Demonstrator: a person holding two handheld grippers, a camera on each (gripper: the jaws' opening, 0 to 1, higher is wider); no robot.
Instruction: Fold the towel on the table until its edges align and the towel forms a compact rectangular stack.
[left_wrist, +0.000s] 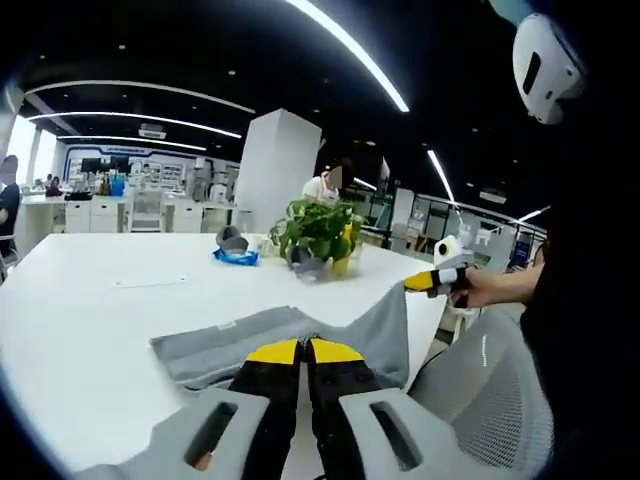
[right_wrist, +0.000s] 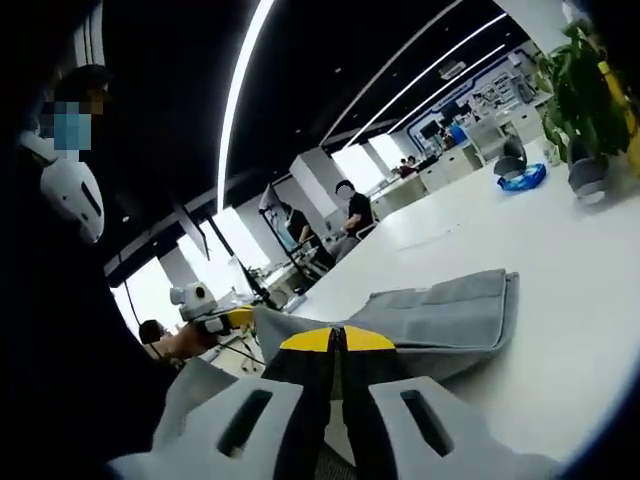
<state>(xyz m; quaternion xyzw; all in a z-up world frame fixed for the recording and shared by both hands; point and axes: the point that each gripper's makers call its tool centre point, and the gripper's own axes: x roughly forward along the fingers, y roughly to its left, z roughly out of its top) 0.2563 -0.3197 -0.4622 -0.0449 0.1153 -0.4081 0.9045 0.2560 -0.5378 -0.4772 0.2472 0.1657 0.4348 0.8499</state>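
Note:
A grey towel (left_wrist: 250, 335) lies partly folded on the white table (left_wrist: 90, 300). Its near edge is lifted off the tabletop. My left gripper (left_wrist: 305, 350), yellow-tipped, is shut on that near edge. To the right, my right gripper (left_wrist: 438, 281) pinches the raised corner, held in a hand. In the right gripper view the same towel (right_wrist: 450, 310) spreads out ahead on the table (right_wrist: 570, 260). My right gripper (right_wrist: 335, 340) is shut on its edge, and my left gripper (right_wrist: 228, 318) holds the other corner at the left.
A potted plant (left_wrist: 320, 230), a blue item (left_wrist: 237, 256) and a grey object (left_wrist: 232, 238) stand at the far side of the table; a paper sheet (left_wrist: 150, 282) lies mid-table. A grey mesh chair (left_wrist: 490, 380) is near the table's edge. People sit in the background.

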